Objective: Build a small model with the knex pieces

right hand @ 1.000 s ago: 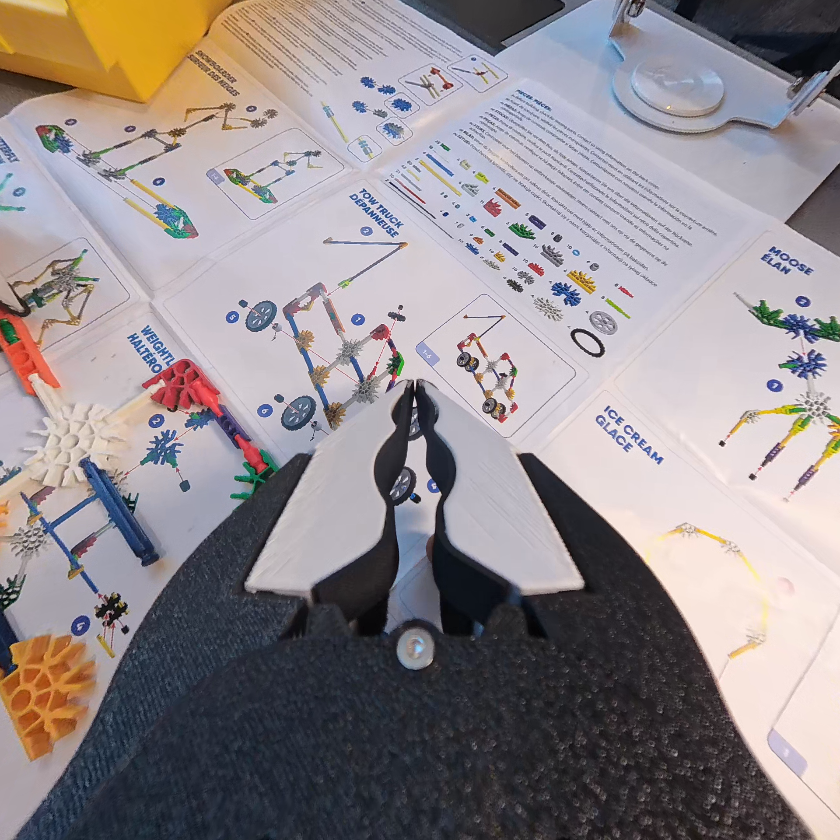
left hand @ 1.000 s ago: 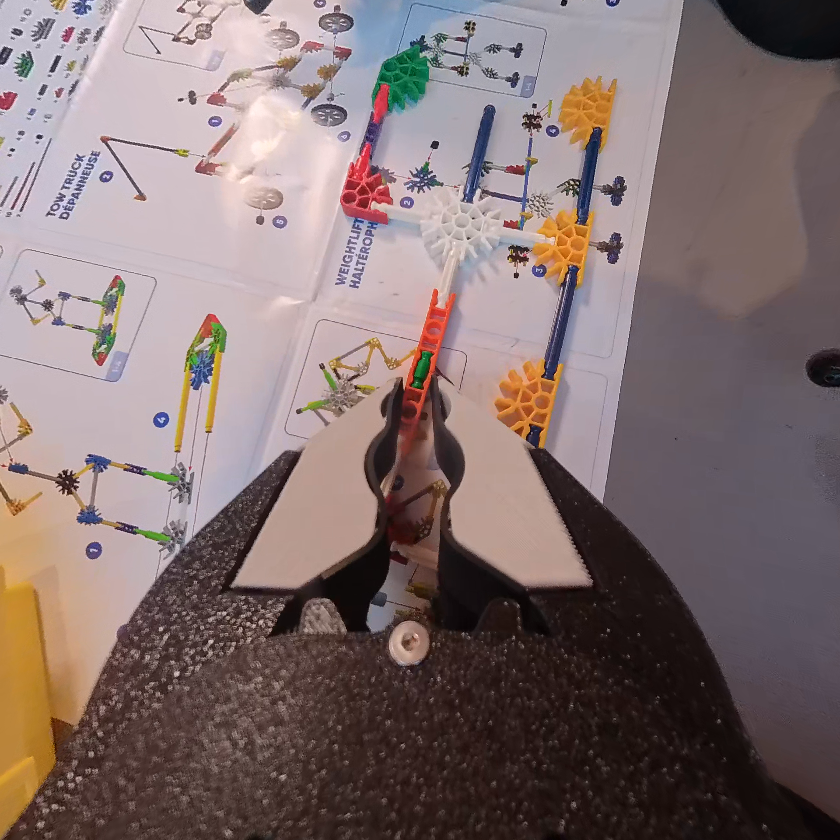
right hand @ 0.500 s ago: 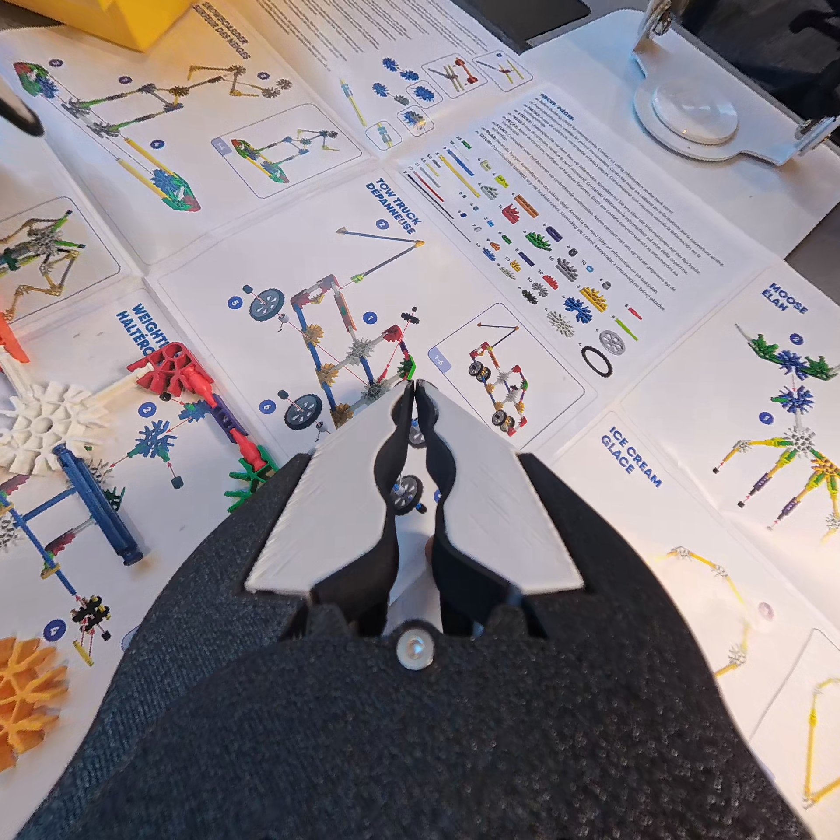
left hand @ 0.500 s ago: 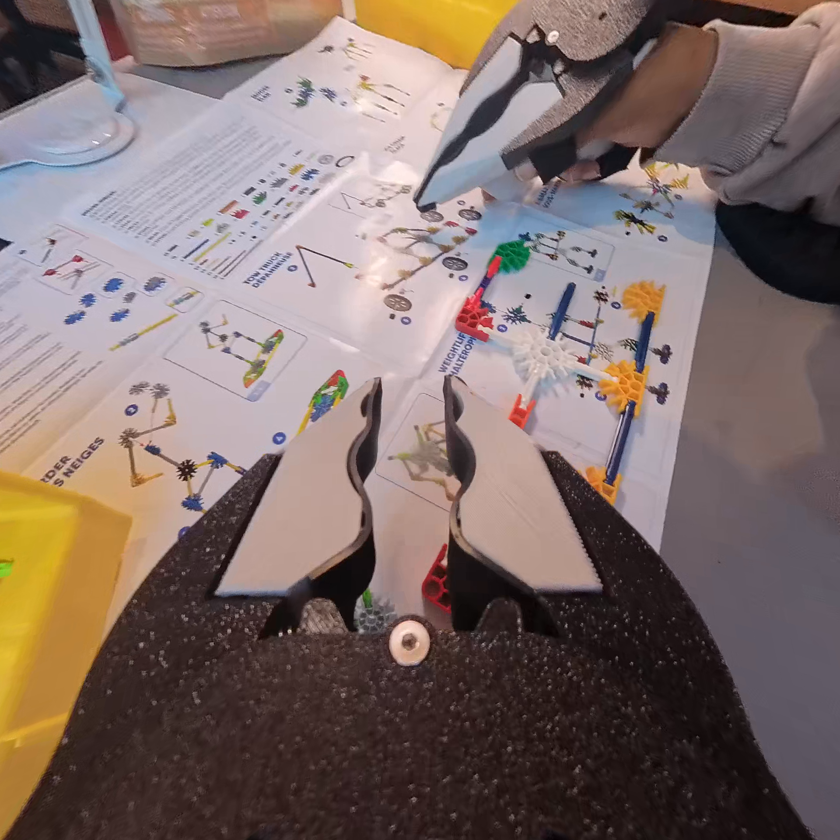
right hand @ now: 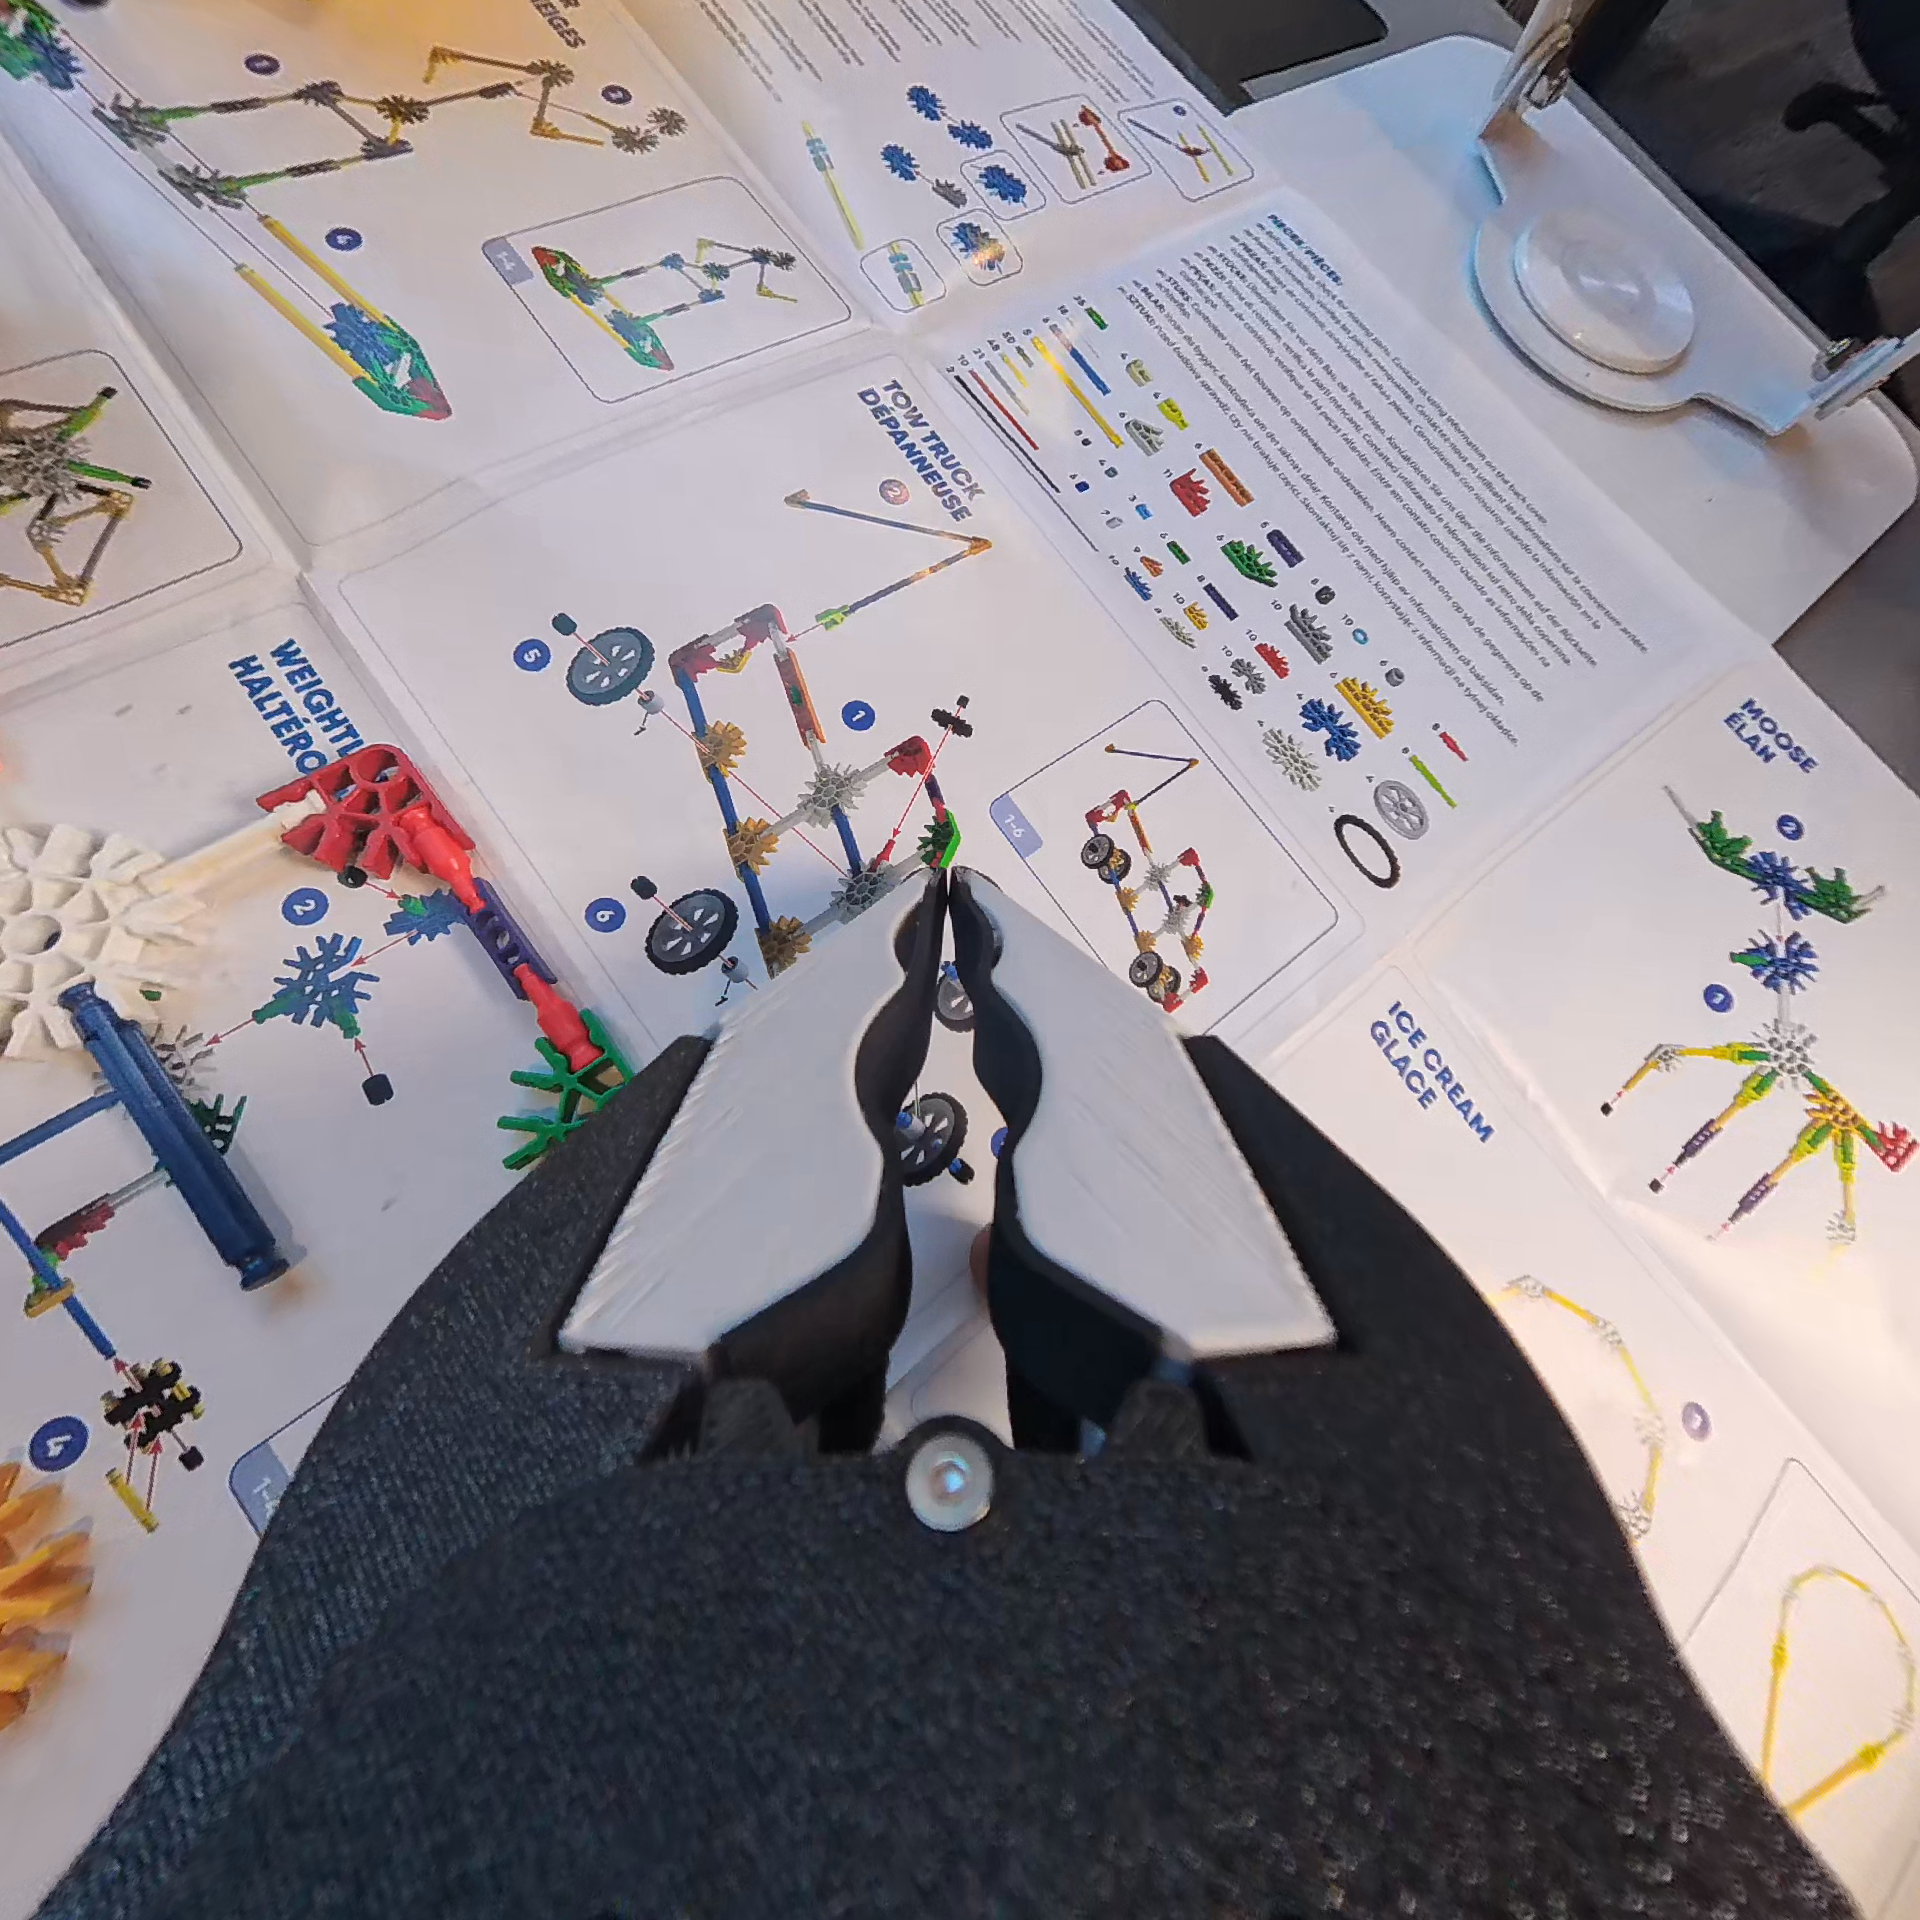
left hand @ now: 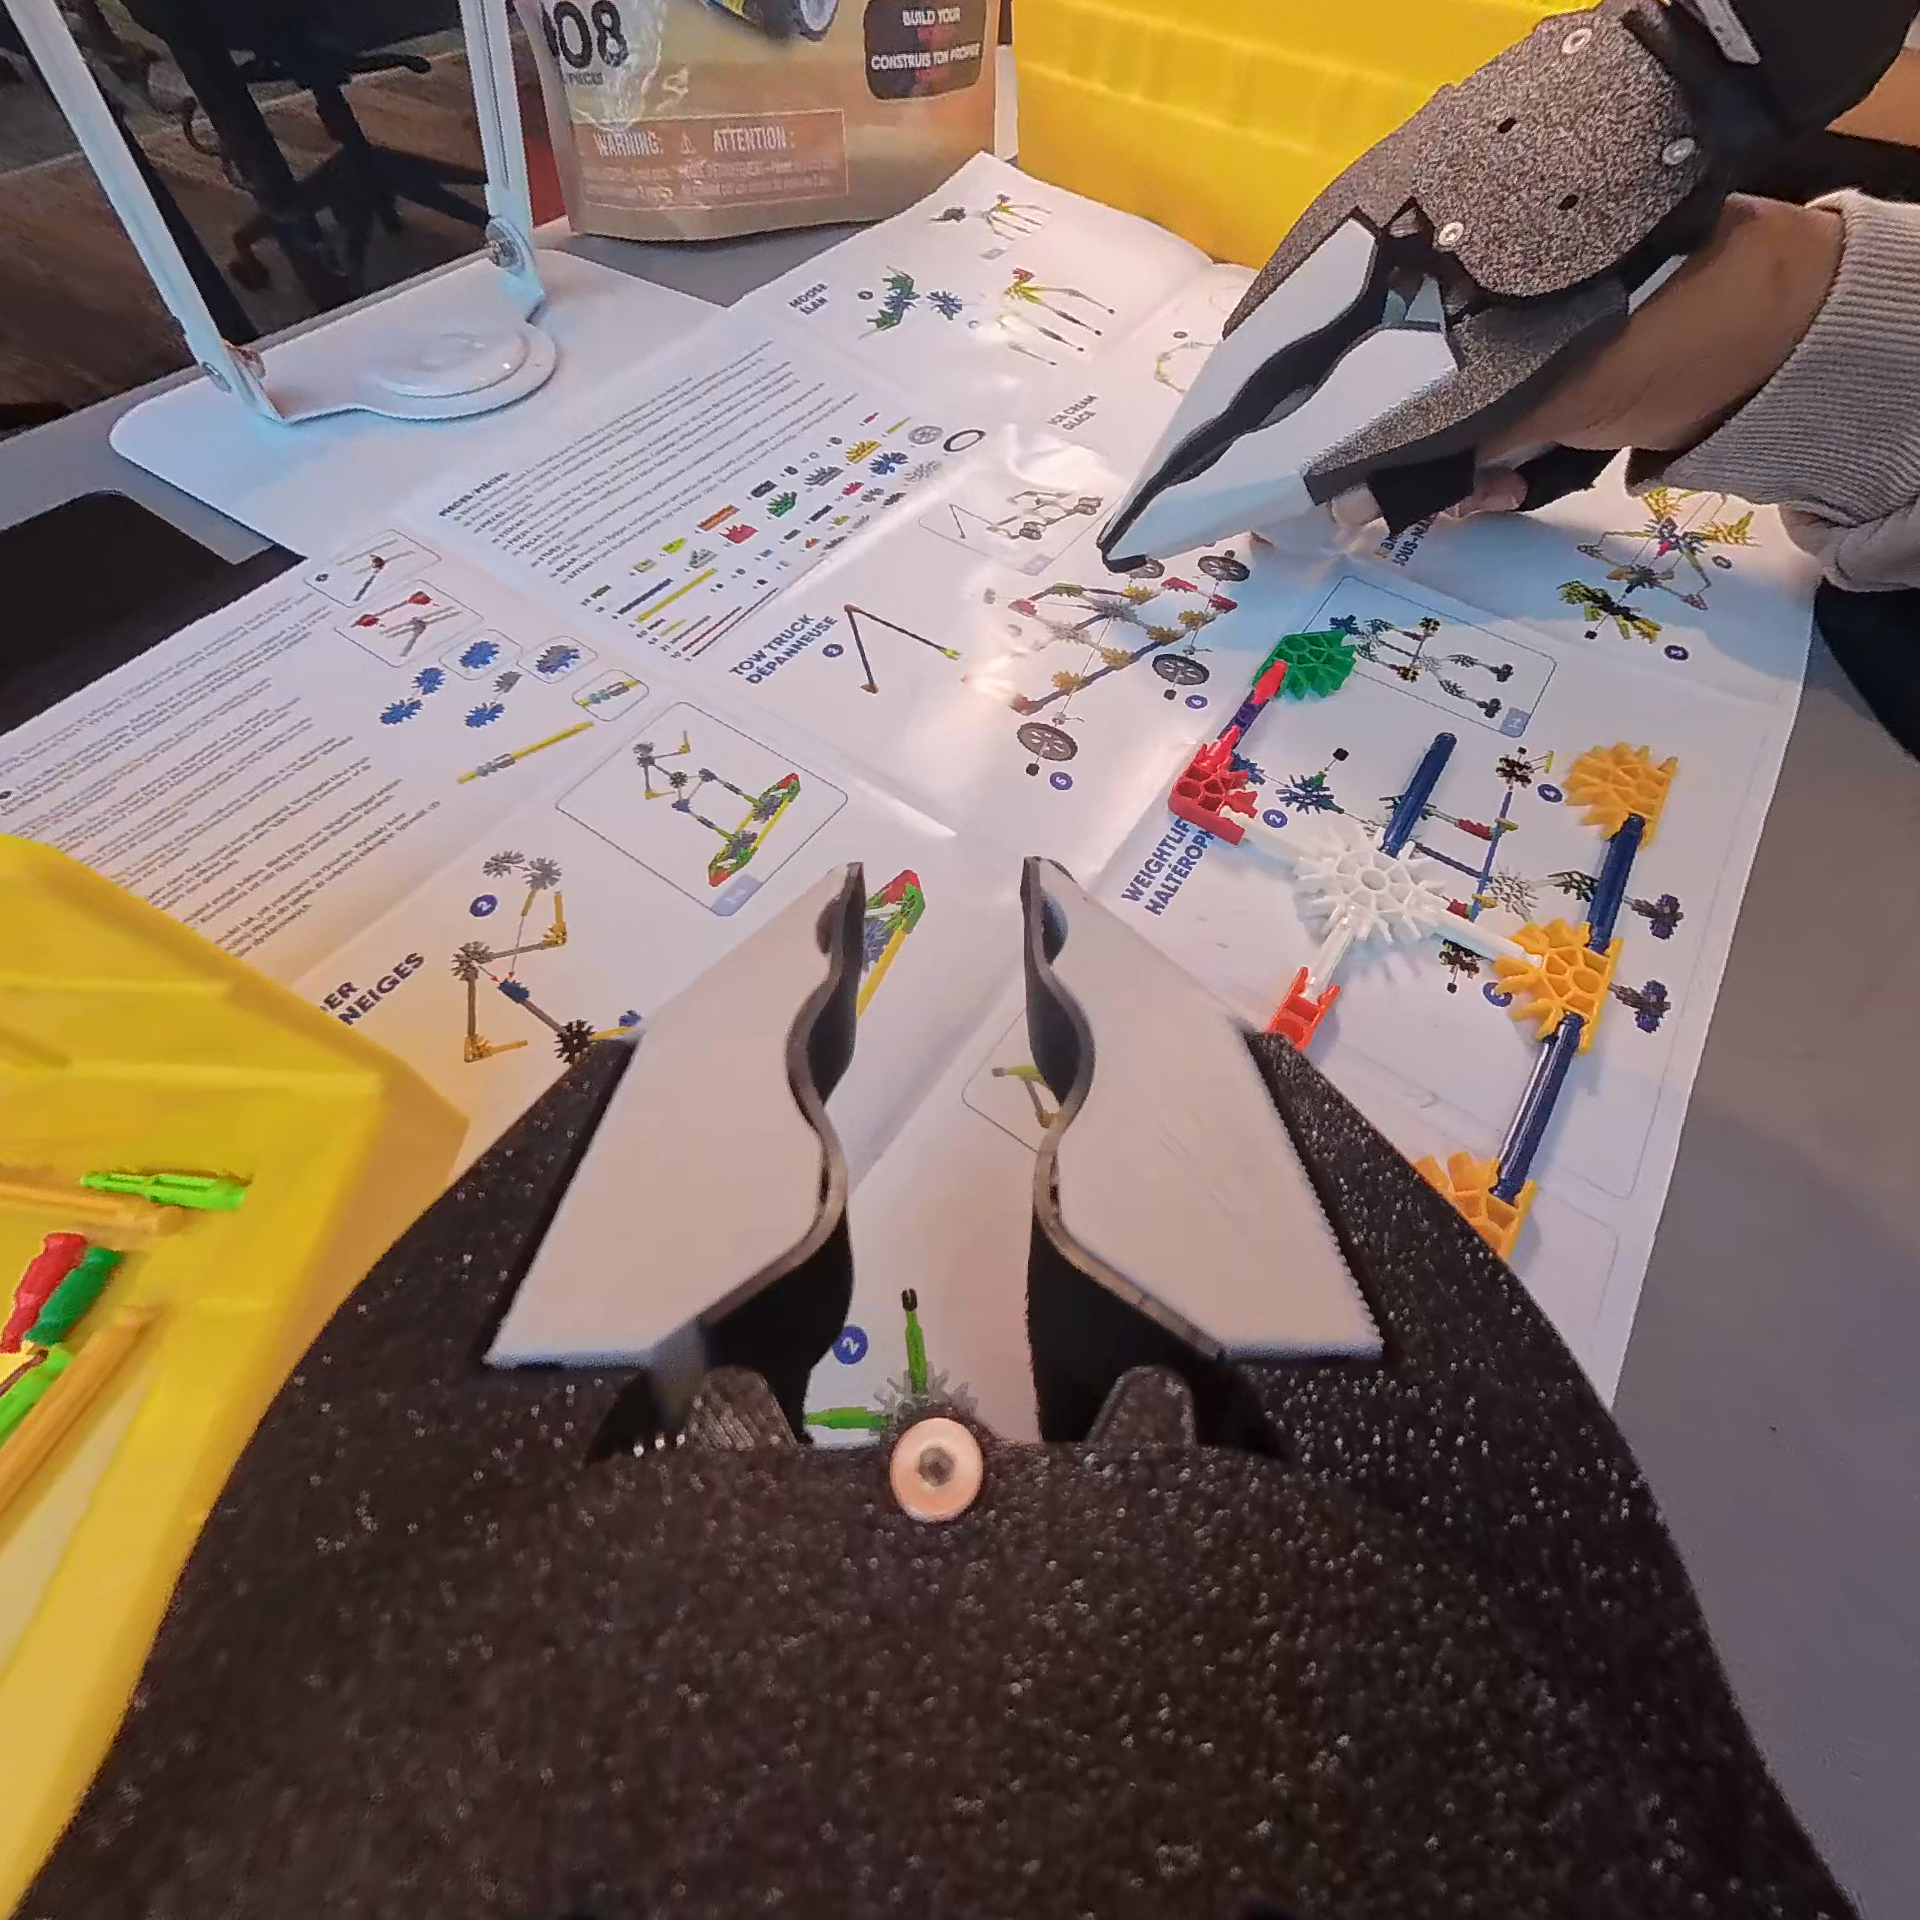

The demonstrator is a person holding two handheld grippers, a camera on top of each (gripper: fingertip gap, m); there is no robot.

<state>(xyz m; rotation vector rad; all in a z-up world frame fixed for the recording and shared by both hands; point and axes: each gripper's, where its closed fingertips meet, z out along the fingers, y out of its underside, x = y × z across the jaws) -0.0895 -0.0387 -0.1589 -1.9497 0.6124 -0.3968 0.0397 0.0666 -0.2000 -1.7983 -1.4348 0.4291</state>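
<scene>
Spread across my grey table is a big white instruction sheet, and everything I see sits on or around it. Left of my left fingers a yellow bin holds green and red rods. My left gripper hovers over the sheet with its fingers parted, a clear gap between them and nothing in it. Right of those fingers lies the toy assembly: a white snowflake connector at its centre, a red connector and a green one on one side, blue rods and orange connectors on the other. Beyond it my right gripper points its tips down at the sheet, with a gloved hand behind it. In its own camera the right fingers are closed tip to tip, gripping nothing, well apart from the red connector to their left; a white lamp base stands beyond them to the right.
</scene>
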